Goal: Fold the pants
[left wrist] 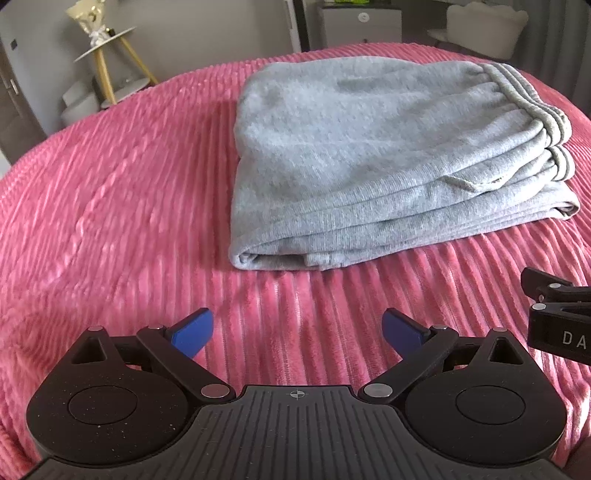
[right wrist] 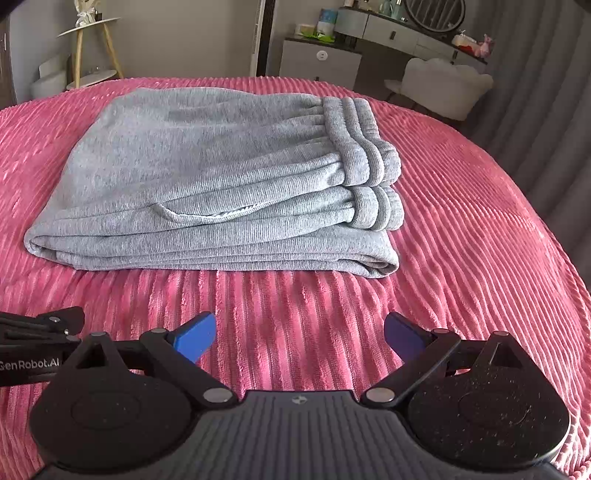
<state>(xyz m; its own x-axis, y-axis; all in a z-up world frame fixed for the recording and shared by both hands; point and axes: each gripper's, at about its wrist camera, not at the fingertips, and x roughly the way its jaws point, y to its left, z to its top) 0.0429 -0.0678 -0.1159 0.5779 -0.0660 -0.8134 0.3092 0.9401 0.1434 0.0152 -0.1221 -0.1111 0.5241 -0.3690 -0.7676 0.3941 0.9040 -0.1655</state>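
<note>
We see the grey pants lying folded into a thick stack on the pink ribbed bed, waistband layers at the stack's right end and the rounded fold at its left. Our left gripper hovers over bare bedcover with its blue fingers spread wide and nothing between them; the pants lie ahead of the fingers and a little to the right, well apart from the tips. Our right gripper is likewise spread, its fingers empty, with the pants ahead and slightly left, their near edge separated from the tips by a strip of bedcover. Neither gripper touches the cloth. Each gripper's black frame shows at the edge of the other's view, so the two sit side by side. Beyond the bed stand a stool, a white chair and a dresser.
</note>
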